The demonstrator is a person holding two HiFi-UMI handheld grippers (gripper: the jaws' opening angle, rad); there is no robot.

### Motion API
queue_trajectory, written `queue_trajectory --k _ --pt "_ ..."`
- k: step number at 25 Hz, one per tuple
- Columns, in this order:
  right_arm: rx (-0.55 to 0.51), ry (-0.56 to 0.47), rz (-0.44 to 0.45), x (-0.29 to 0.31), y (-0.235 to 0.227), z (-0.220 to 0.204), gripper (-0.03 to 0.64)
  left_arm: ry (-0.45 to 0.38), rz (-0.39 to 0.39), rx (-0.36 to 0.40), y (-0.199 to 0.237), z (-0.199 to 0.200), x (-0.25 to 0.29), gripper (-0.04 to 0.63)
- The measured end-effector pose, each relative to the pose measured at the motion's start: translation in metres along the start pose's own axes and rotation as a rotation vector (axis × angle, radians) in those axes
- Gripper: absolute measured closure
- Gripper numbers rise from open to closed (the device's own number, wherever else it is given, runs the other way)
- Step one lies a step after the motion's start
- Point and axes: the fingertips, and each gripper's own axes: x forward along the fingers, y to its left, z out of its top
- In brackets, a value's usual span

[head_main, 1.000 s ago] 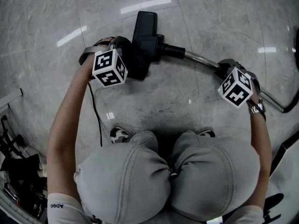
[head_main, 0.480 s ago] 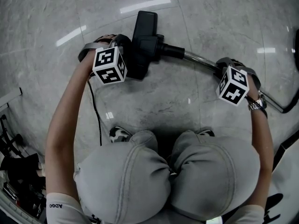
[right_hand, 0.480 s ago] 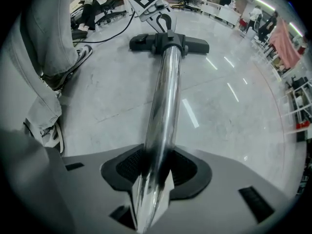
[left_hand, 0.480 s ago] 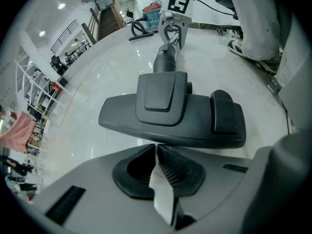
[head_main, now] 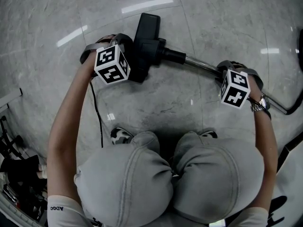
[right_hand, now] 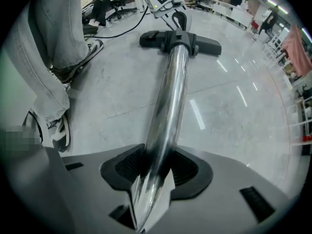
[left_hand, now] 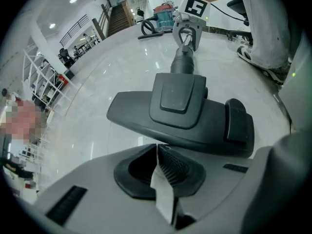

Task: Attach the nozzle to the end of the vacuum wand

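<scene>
The nozzle (head_main: 144, 41) lies on the floor, apparently seated on the ten-o'clock end of the vacuum wand (head_main: 201, 63). The right gripper (right_hand: 156, 179) has jaws, just eased wider, pinching the wand. The nearer left gripper (left_hand: 163, 165), jaws pressed together and empty, sits at the nozzle's nine o'clock.

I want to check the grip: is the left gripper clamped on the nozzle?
No, the left gripper's jaws are shut together on nothing, and the nozzle lies just beyond their tips.
</scene>
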Motion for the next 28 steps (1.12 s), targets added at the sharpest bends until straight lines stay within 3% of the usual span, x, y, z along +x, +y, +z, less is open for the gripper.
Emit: queue_trajectory --k 5,12,17,22,28 --pt "-0.043 0.011 0.015 -0.003 0.003 0.005 0.457 0.025 -0.007 0.040 0.000 0.000 0.001 0.586" --pt "0.001 -0.012 -0.004 0.003 0.001 0.002 0.457 -0.033 0.019 -0.025 0.002 0.000 0.000 0.585" --pt "0.153 -0.155 -0.023 0.001 -0.006 0.016 0.457 -0.096 0.033 -0.149 0.003 -0.002 0.001 0.584" --pt "0.259 -0.236 -0.015 0.001 -0.013 0.026 0.456 -0.101 0.081 -0.177 0.007 -0.005 0.000 0.584" --pt "0.394 -0.335 -0.003 -0.008 -0.022 0.030 0.365 -0.107 0.115 -0.259 0.013 -0.019 -0.006 0.509"
